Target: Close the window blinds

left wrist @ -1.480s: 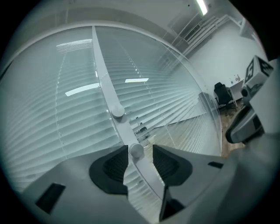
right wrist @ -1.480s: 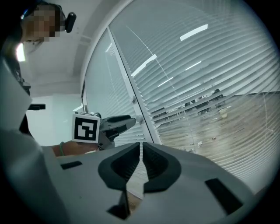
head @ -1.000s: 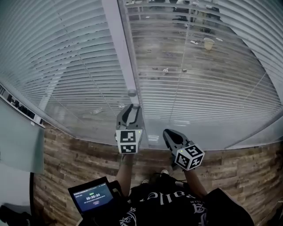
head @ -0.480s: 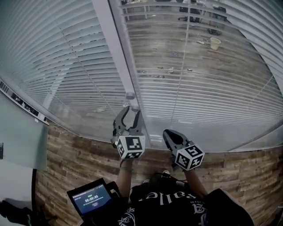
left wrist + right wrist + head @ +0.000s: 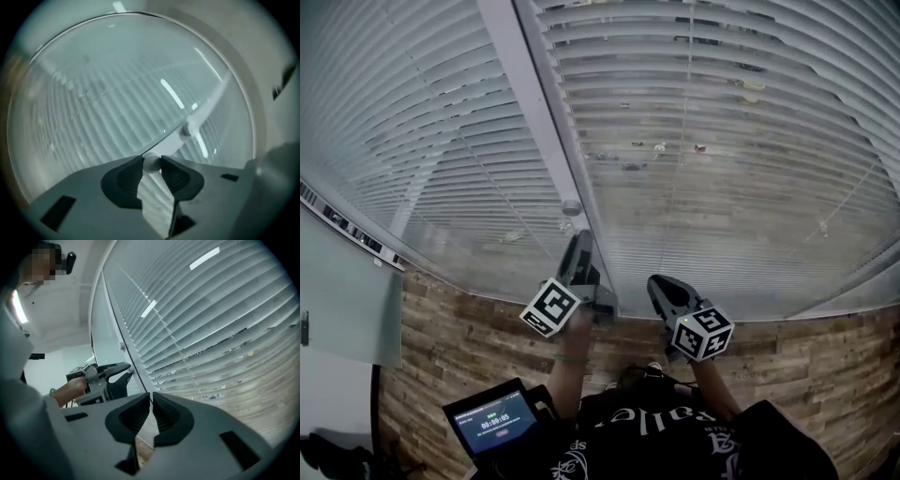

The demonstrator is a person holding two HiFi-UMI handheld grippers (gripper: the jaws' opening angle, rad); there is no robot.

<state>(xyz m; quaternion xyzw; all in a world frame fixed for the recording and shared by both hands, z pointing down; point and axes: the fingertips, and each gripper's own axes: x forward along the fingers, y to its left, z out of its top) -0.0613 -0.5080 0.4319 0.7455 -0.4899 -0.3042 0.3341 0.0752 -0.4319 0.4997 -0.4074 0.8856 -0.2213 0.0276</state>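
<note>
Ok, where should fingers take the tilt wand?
By the wand's rounded bottom tip, end-on from below, a finger each side: the rod is slim, the bulb seats between ribbed fingers. The left gripper has just been closing its jaws on it.

Glass-fronted room, plank floor.
A pale post (image 5: 530,94) split the window (image 5: 741,298); a brown wood floor (image 5: 459,347) lay below.

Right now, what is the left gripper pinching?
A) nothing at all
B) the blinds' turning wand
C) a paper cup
B: the left gripper has just been closing its jaws, and they pinch the round end of the wand.
</note>
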